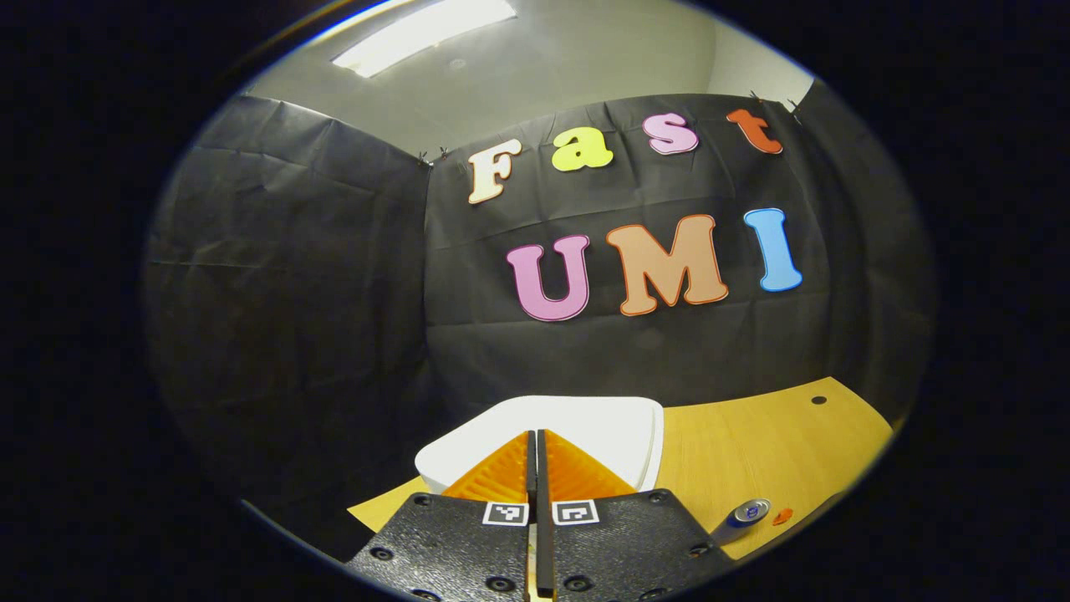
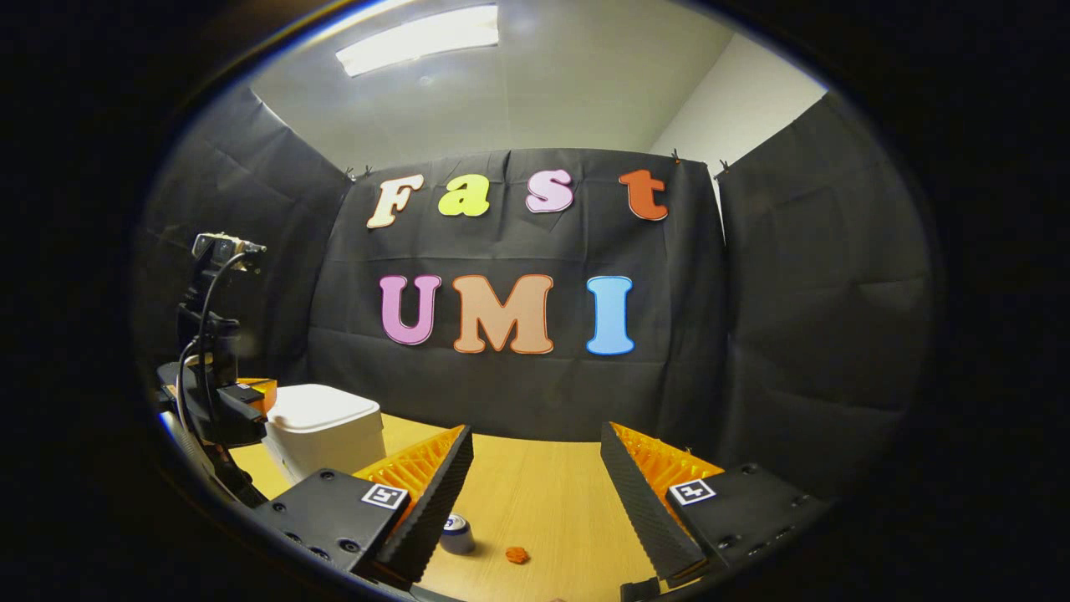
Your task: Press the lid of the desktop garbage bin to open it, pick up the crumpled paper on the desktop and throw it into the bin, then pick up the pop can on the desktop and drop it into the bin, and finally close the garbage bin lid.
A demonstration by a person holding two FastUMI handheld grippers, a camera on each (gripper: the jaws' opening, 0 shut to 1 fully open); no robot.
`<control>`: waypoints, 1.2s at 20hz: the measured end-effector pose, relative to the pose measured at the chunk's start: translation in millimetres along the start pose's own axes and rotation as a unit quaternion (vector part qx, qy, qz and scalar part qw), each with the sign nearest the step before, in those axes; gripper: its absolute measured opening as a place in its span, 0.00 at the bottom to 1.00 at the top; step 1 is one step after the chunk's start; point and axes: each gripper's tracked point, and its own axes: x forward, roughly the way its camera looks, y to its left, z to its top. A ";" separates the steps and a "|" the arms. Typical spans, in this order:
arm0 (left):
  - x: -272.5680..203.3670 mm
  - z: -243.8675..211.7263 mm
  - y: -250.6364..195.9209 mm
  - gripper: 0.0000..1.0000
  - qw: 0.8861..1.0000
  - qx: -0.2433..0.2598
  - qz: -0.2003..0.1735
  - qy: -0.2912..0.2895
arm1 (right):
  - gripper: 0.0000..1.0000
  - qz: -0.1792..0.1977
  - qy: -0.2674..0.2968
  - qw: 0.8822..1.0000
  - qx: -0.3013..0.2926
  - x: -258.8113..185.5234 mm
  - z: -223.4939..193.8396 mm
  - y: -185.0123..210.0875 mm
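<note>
The white desktop bin (image 1: pixel 602 431) stands with its lid down, straight ahead in the left gripper view. My left gripper (image 1: pixel 536 433) is shut with nothing between its fingers, and its tips are over the near part of the lid; I cannot tell if they touch it. A pop can (image 1: pixel 744 513) and a small orange crumpled paper (image 1: pixel 782 517) rest on the table to the right. In the right gripper view, my right gripper (image 2: pixel 535 435) is open above the table, with the can (image 2: pixel 457 533) and the paper (image 2: pixel 517 554) below it. The bin (image 2: pixel 322 431) and the left gripper (image 2: pixel 251 390) are at the left.
The yellow wooden table (image 1: pixel 752 451) has a small dark hole (image 1: pixel 818 400) near its far right corner. Black cloth walls close the booth on three sides, close behind the bin. Cables (image 2: pixel 196 368) hang from the left gripper.
</note>
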 end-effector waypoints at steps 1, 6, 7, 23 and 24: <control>2.9 -5.7 -0.4 0.00 1.000 -0.002 0.001 0.006 | 0.97 -0.002 0.002 1.000 -0.001 -1.0 -0.7 -1.5; 5.4 -21.3 -3.8 0.00 1.000 0.001 0.004 0.007 | 0.97 -0.009 0.015 1.000 0.004 -3.8 -8.6 -6.8; 6.1 -21.6 -4.1 0.00 1.000 0.008 0.012 0.003 | 0.97 -0.009 0.019 1.000 0.006 -2.5 -10.7 -7.1; 0.5 -14.1 -1.5 0.00 0.991 -0.123 -0.024 -0.041 | 0.97 0.031 0.047 0.998 0.041 3.2 -27.3 5.7; 1.1 -12.3 3.7 0.00 0.992 -0.118 -0.017 -0.035 | 0.98 0.030 0.044 0.998 0.041 2.8 -27.0 4.3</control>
